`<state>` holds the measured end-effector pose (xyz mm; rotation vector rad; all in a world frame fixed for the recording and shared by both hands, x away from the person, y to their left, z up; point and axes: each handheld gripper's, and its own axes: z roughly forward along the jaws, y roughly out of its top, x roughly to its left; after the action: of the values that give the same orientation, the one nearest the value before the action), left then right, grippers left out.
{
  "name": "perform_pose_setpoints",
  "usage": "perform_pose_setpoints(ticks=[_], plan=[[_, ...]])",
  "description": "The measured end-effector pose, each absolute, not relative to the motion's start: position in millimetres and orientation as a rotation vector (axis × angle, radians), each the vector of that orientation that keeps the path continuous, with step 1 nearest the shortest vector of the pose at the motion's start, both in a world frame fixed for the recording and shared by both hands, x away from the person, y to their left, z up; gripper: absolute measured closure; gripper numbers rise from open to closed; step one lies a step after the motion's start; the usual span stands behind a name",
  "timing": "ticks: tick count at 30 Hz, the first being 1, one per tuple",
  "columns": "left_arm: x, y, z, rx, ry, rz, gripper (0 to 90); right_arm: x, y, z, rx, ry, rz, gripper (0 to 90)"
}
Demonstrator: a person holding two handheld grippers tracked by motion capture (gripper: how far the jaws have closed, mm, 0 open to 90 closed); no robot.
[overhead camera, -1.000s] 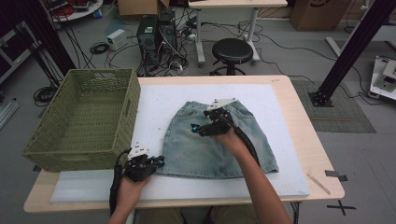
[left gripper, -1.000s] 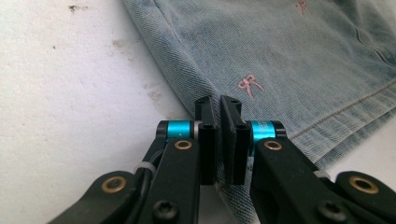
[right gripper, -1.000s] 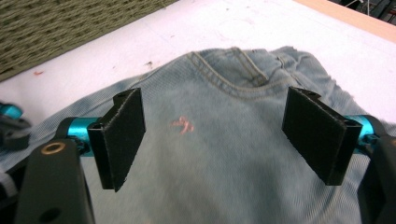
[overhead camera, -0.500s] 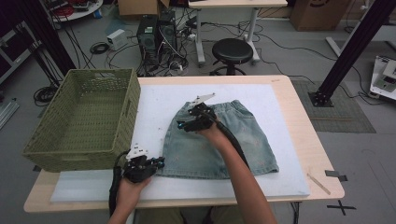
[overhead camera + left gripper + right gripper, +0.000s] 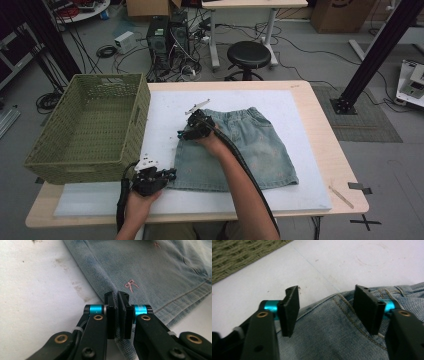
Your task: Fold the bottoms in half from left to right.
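Left claw (image 5: 117, 296) clamped on the denim skirt (image 5: 235, 150) hem; right claw (image 5: 327, 311), jaws apart and just closing, straddles the waistband corner; a shallow bite could slip off.

One denim skirt (image 5: 240, 150), one green wicker basket (image 5: 90, 130), two hand-held grippers: left (image 5: 170, 174), right (image 5: 183, 134). Pink bow motifs (image 5: 131, 285): two, possibly more.

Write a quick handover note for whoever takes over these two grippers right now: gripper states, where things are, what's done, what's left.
Left gripper: shut on the denim skirt at its near-left hem corner.
Right gripper: jaws apart and just been closing over the skirt's far-left waistband corner; pads not yet pressing the cloth.
Skirt lies flat on the white mat; green basket stands to its left.
Done: hem corner gripped.
Left: close the right jaws on the waistband corner, then probably fold or lift the skirt.
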<state>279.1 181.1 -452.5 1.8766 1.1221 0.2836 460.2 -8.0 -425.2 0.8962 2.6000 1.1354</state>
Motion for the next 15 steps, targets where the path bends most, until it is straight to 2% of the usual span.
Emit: perform_pose_setpoints(ticks=[15], plan=[[280.4,178.7,-453.2,1.898,1.140,0.292,85.9,459.3,4.5,-437.4,0.864,2.594,0.969,58.5]])
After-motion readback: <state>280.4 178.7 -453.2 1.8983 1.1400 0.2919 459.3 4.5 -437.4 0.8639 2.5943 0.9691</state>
